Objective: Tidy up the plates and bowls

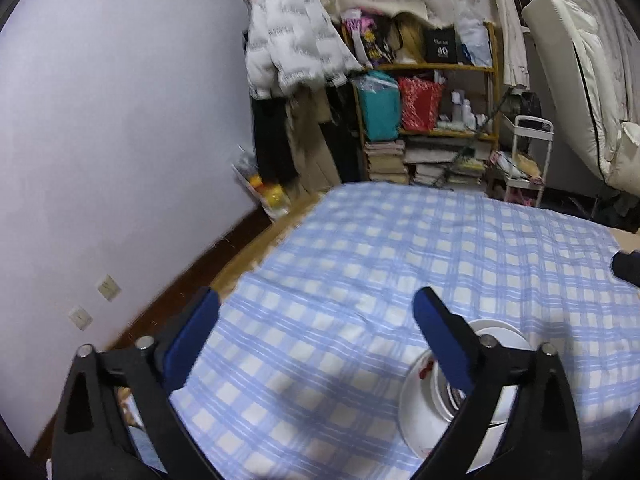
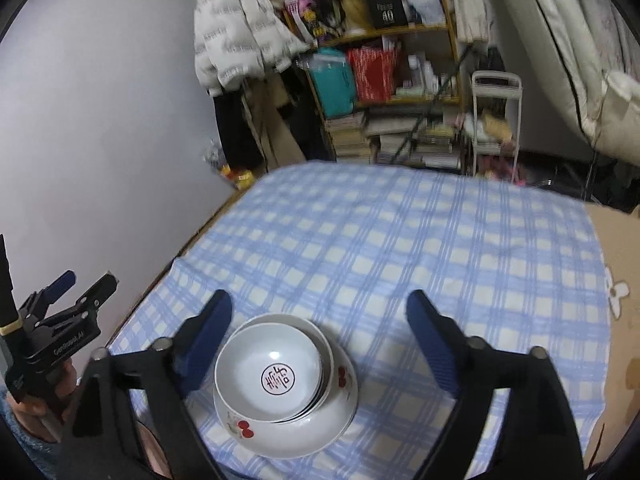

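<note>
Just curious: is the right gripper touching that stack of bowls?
Apart. The right wrist view shows checked cloth between the bowl stack and both open fingers.

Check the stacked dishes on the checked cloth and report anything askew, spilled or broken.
The small bowls sit nested off-centre in the cherry-patterned bowl, shifted toward its left rim rather than centred. No chips or spills show. The blue checked cloth is slightly wrinkled. Both tools, left and right, are open and empty.
</note>
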A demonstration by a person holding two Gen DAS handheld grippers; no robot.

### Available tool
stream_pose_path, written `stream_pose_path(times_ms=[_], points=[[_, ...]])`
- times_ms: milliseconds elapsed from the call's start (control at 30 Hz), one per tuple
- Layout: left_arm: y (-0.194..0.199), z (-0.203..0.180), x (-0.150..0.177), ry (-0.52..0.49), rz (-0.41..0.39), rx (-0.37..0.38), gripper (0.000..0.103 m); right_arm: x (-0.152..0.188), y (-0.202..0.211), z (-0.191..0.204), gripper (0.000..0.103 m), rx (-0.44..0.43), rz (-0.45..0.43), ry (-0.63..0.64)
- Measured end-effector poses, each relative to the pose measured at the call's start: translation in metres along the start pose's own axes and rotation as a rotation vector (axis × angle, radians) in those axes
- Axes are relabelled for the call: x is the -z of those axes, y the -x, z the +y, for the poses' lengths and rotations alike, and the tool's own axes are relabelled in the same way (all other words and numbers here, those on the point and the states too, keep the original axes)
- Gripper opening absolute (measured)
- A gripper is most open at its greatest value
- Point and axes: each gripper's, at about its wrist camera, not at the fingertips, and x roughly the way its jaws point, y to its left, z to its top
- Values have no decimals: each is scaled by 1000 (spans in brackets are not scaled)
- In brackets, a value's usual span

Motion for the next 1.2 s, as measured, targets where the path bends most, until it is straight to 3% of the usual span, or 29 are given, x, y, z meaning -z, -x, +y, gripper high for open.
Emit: stream_pose_path(times_ms=[133, 300, 433, 667, 1200], points=[[28, -6, 9, -37, -100, -20, 102, 6, 22, 5, 103, 49, -96, 49], [41, -10, 18, -27, -116, 30, 102, 14, 38, 2, 103, 74, -157, 44], [50, -9, 34, -11, -160, 9, 102, 26, 39, 4, 103, 109, -181, 67], [37, -13, 56, -13, -113, 1, 102, 36, 36, 11, 103, 120, -197, 107], [43, -8, 62, 17, -158, 12, 102, 41, 31, 21, 103, 154, -213, 142]])
